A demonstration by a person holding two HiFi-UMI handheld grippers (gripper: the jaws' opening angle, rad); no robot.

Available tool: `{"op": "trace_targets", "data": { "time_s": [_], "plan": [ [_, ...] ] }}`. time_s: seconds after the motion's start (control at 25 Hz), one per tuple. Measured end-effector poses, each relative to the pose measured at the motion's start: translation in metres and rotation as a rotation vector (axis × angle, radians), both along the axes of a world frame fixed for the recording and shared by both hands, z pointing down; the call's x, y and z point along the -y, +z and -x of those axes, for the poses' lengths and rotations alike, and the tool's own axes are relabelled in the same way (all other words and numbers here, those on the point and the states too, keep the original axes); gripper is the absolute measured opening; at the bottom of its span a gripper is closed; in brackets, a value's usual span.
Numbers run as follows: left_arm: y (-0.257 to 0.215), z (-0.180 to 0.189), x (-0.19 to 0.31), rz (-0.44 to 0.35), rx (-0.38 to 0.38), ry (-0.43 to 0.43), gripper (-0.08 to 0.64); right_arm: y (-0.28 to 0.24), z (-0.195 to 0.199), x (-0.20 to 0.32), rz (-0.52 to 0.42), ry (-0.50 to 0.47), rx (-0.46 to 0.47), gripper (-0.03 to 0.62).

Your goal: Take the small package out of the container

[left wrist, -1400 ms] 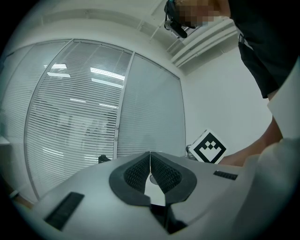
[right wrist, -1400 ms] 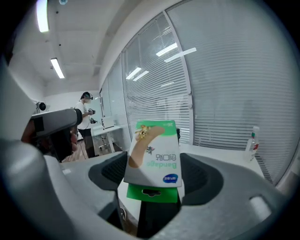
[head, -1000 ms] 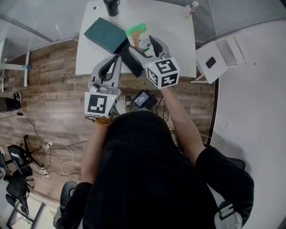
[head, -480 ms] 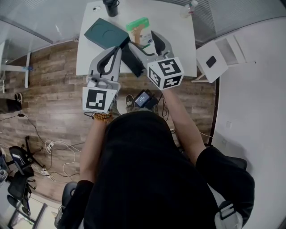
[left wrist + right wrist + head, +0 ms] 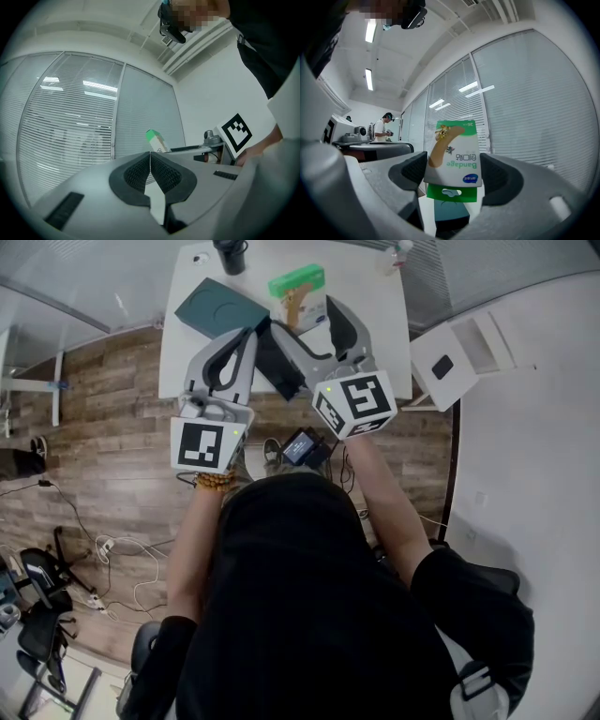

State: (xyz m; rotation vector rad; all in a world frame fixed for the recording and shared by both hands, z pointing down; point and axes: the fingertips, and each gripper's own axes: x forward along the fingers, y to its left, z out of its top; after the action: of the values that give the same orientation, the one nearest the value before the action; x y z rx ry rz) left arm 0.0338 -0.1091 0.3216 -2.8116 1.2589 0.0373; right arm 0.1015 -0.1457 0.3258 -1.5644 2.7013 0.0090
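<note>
A green-and-white bandage package (image 5: 298, 292) (image 5: 452, 159) is clamped between the pads of my right gripper (image 5: 314, 317) (image 5: 453, 171). It hangs over the white table (image 5: 375, 324), clear of the dark open container (image 5: 279, 367). In the right gripper view a dark teal box (image 5: 450, 211) shows below the package. My left gripper (image 5: 251, 334) (image 5: 150, 161) is shut, its pads pressed together. Its tips sit at the container's far left corner, and I see nothing between them. The package (image 5: 157, 139) shows ahead in the left gripper view.
A dark green lid (image 5: 220, 307) lies flat at the table's left. At the far edge stand a dark cup (image 5: 232, 254) and a small bottle (image 5: 401, 254). A white cabinet (image 5: 455, 352) stands right of the table. A person (image 5: 386, 126) stands in the background.
My right gripper has carried the package further from the container, toward the far side of the table. The left gripper has shifted slightly forward beside the container.
</note>
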Motion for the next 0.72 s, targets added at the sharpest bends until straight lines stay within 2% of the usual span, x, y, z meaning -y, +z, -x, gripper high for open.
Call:
{"op": "trace_targets", "data": {
  "time_s": [0.32,0.72],
  "plan": [
    [-0.0079,-0.0030,0.0004,-0.019,-0.005,0.005,0.002,-0.0095,0.0020,-0.0065,-0.026,-0.012,0.000,0.348],
    [-0.0009,-0.0025,0.0038,0.001,0.003,0.000,0.002,-0.0102,0.0038,-0.0118,-0.065,-0.040,0.005,0.348]
  ]
}}
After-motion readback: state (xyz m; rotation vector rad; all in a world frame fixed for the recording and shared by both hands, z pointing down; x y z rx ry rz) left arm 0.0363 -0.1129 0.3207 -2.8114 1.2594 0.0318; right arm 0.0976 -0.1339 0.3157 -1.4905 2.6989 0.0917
